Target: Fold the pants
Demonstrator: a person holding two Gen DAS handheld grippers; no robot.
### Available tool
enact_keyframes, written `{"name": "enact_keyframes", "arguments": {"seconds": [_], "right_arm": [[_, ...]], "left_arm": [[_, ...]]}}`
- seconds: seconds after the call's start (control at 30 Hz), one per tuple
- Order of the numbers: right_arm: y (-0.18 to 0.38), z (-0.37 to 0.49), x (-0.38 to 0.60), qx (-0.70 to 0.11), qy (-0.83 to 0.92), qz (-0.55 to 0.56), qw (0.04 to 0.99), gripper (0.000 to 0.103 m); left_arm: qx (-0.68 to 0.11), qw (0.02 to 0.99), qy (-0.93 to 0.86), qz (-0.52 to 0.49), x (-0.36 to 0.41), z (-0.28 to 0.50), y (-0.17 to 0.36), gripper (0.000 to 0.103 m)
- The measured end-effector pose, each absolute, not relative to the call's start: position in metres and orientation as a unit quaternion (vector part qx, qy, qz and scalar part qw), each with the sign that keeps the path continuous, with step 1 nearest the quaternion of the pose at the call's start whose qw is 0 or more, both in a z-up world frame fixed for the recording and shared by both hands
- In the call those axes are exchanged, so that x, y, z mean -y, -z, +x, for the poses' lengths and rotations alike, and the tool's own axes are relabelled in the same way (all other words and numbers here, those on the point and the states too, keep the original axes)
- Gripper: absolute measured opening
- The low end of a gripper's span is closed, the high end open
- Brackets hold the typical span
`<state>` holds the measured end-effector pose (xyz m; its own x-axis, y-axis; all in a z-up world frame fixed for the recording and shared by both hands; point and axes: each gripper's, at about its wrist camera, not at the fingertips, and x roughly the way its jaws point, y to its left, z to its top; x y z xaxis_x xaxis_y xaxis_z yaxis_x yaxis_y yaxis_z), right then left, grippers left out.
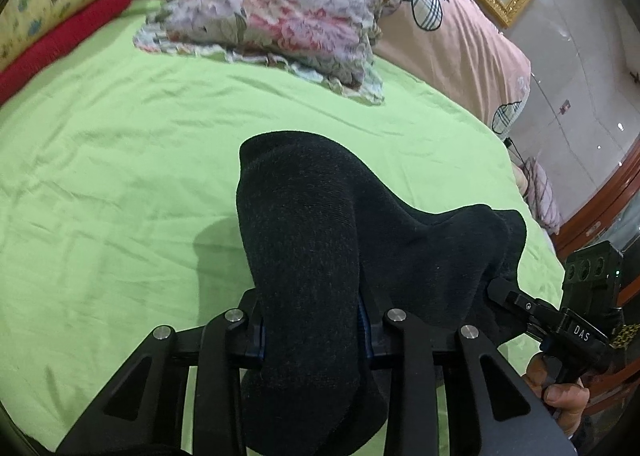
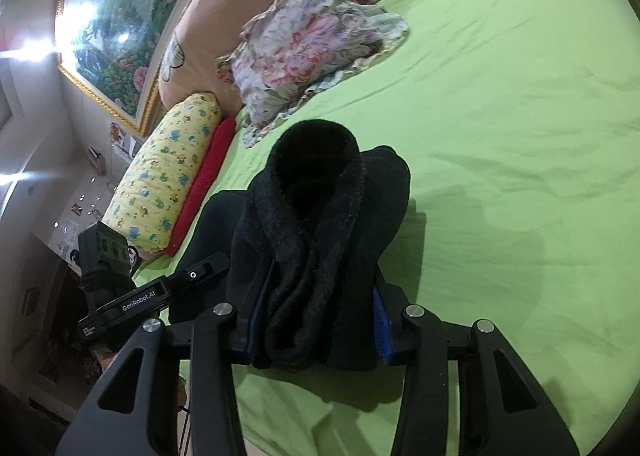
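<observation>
1. Pants (image 1: 312, 240) are bunched up in both grippers at once, lifted a bit off the green sheet (image 1: 120, 175) near the bed's front edge. My guess is they get picked up by two spots so the cloth hangs straight and can be laid flat or doubled over.
2. Left gripper (image 1: 316, 328) is pinching a thick wad of the dark cloth between its blue pads; the fabric spills over the top and hangs below the jaws.
3. Right gripper (image 2: 316, 320) is clamped on another wad, and here you can see the fuzzy fleece inside rolled outward like a collar.
4. Material looks like heavy knit, charcoal-black, smooth-ish outside and fluffy inside. Bulky stuff, so the jaws sit fairly wide even while gripping. It probably won't crease sharply.
5. Sheet is thin and wrinkly, so it could drag along if the pants get slid over it.
6. Further back, well apart from the action: a crinkly floral cloth (image 1: 272, 15), a yellow pillow (image 2: 168, 171) and a red roll (image 2: 204, 179) just beside it.
</observation>
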<state>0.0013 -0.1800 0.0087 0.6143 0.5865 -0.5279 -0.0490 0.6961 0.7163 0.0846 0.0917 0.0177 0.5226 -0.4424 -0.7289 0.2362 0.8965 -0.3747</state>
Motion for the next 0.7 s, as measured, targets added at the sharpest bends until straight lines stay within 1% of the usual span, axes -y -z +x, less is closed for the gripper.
{"name": "enact_keyframes", "arguments": {"seconds": [0.3, 0.7], "right_arm": [[-0.029, 0.025, 0.157, -0.384, -0.222, 0.322, 0.837, 0.045], [-0.04, 0.063, 0.144, -0.383, -0.234, 0.297, 0.843, 0.045]], "left_arm": [[-0.42, 0.889, 0.154, -0.093, -0.111, 0.082, -0.048, 0.032], [-0.412, 0.897, 0.13, -0.092, -0.124, 0.105, -0.057, 0.032]]}}
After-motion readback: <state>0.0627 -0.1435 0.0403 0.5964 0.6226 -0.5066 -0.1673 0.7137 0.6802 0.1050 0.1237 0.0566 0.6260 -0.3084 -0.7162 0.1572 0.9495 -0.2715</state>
